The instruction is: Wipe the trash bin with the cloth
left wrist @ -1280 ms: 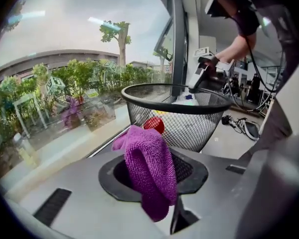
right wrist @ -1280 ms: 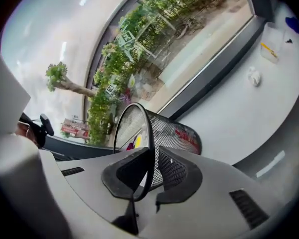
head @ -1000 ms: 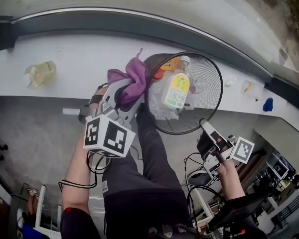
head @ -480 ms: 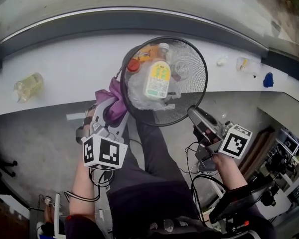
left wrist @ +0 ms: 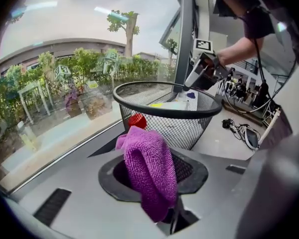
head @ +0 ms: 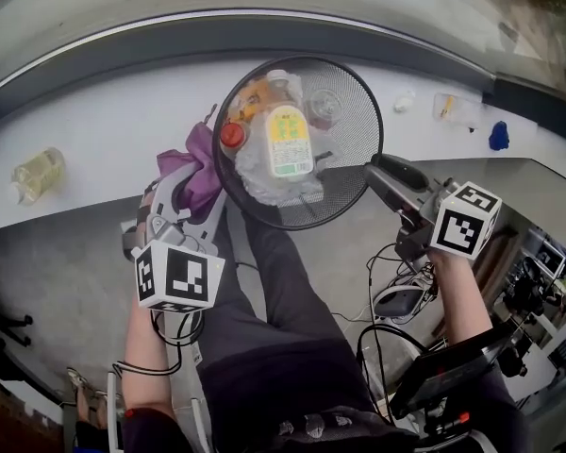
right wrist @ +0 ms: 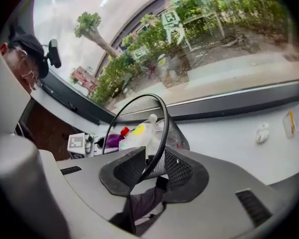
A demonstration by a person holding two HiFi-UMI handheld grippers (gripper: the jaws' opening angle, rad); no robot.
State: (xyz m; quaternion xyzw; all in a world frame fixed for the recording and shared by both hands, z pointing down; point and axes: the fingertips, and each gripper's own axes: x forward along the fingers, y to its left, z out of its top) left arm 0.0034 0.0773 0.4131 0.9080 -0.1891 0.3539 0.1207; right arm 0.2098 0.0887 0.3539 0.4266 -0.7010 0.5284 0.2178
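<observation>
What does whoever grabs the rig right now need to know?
Left hand-held gripper: shut on the purple cloth, beside the trash bin's outer wall; contact unclear.
Right hand-held gripper: jaws have just been opening; bin rim between them, not clamped.
Bin: holds bottles, over the white ledge's edge.
Done: cloth in hand, at the bin.
Left: wiping the wall; probably regrip the rim first.

Head view looks steeply down; both gripper views closely face the trash bin [head: 355, 172]

Bottle [head: 38, 174] on ledge [head: 113, 125] (left end), blue obj [head: 498, 137] rt
</observation>
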